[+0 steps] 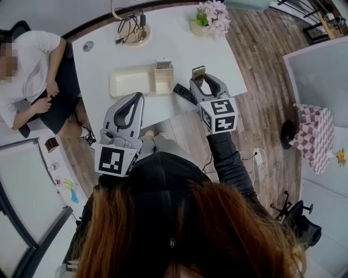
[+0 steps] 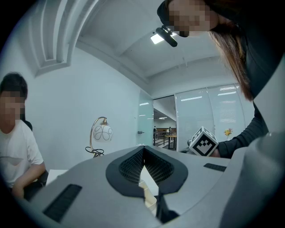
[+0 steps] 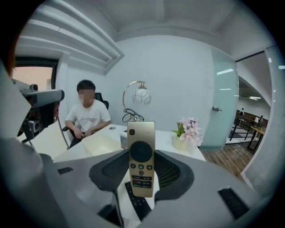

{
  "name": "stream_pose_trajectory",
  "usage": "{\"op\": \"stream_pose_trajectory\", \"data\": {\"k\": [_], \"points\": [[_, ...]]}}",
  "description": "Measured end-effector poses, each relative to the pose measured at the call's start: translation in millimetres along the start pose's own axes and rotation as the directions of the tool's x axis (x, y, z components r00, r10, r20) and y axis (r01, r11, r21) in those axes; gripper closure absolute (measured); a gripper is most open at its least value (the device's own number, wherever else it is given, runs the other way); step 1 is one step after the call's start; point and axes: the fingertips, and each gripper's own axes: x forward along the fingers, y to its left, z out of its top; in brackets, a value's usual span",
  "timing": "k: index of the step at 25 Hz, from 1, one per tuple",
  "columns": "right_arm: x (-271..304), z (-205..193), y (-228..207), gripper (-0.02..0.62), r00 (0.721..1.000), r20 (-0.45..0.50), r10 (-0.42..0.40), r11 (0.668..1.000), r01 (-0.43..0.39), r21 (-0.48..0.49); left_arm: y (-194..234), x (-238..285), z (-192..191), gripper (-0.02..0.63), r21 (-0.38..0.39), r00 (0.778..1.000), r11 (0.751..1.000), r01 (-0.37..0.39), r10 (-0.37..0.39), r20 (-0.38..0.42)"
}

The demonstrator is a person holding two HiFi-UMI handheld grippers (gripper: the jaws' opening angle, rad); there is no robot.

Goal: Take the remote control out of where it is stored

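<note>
The slim gold remote control (image 3: 141,160) is showing a satin metallic sheen — the right gripper's (image 1: 200,81) matt grey plastic shell is framing rough black mesh pads (image 3: 171,171), and the smooth white table (image 1: 163,38) is gleaming beside brown wood-plank flooring (image 1: 261,49)

A white table (image 1: 179,38) fills the upper middle of the head view, on a wood floor (image 1: 261,54). A lamp (image 1: 132,27) stands at its top edge, with flowers (image 1: 213,15) at upper right. A person (image 1: 32,76) sits at upper left (white shirt). In the right gripper view, pale walls (image 3: 178,75) meet a glass partition (image 3: 222,102) at right. A ceiling light (image 2: 156,38) glows at the top of the left gripper view.
</note>
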Motion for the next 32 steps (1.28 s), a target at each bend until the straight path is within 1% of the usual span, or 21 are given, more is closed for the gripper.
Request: {"op": "stream_pose_trajectory", "data": {"k": [2,5,9,12,15,19,22,28,32], "points": [[5,-18,-6,0.408,0.996,-0.089,0.018,0.999,-0.022,-0.037,-1,1,0,0.597,-0.001,1.0,1.0,0.002,-0.002,-0.001],[14,-44,-16,0.408,0.973,-0.224,0.048,0.994,-0.069,-0.088,-2,1,-1,0.597,-0.004,1.0,1.0,0.002,-0.002,-0.002],[26,-76,-29,0.408,0.928,-0.366,0.074,0.987,-0.12,-0.104,0,-1,0,0.597,-0.009,1.0,1.0,-0.008,0.008,0.002],[34,-95,-36,0.408,0.894,-0.44,0.082,0.982,-0.147,-0.116,4,-3,-2,0.597,-0.007,1.0,1.0,-0.023,0.023,-0.005],[42,-112,-40,0.408,0.852,-0.514,0.099,0.975,-0.186,-0.121,7,-4,-3,0.597,-0.009,0.999,0.999,-0.034,0.033,-0.006],[53,-125,-46,0.408,0.801,-0.586,0.122,0.966,-0.231,-0.114,10,-5,-5,0.597,-0.009,0.999,0.999,-0.044,0.044,-0.01],[60,-136,-55,0.408,0.757,-0.643,0.118,0.964,-0.242,-0.108,13,-6,-6,0.597,-0.01,0.998,0.998,-0.055,0.055,-0.013],[78,-143,-51,0.408,0.709,-0.681,0.184,0.95,-0.305,-0.061,22,-7,-4,0.597,-0.019,0.995,0.996,-0.091,0.091,-0.029],[85,-153,-46,0.408,0.667,-0.714,0.212,0.939,-0.341,-0.039,25,-8,-9,0.597,-0.015,0.993,0.995,-0.104,0.103,-0.051]]}}
